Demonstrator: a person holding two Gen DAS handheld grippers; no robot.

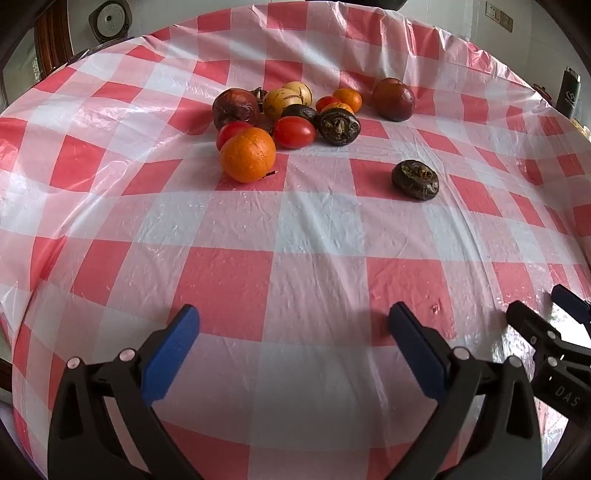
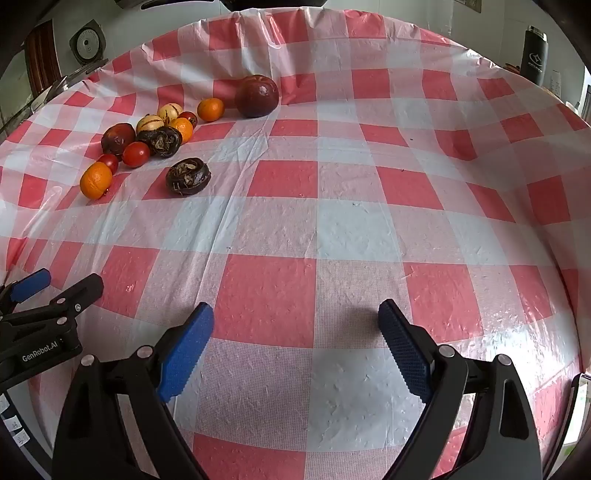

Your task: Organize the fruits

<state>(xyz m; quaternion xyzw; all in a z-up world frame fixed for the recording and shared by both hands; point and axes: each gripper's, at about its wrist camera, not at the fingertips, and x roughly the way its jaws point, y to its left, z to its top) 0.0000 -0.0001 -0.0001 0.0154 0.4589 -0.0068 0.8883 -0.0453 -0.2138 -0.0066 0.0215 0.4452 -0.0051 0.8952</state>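
I hold both grippers low over the bare near surface (image 2: 354, 229), tilted down, ready to start sorting. My left gripper (image 1: 293, 325) and right gripper (image 2: 295, 325) both gape, nothing between the pads. Ahead of the left gripper, slightly right, 1 dark water chestnut (image 1: 415, 180) lies alone. Farther ahead sits the fruit cluster (image 1: 288, 110), still mixed, with the orange (image 1: 247, 154) nearest.

A home dining room: a round table under a red-checked plastic cloth (image 2: 332, 221), a wooden door (image 1: 51, 33) at ten o'clock, wall socket (image 1: 498, 16) at one o'clock.
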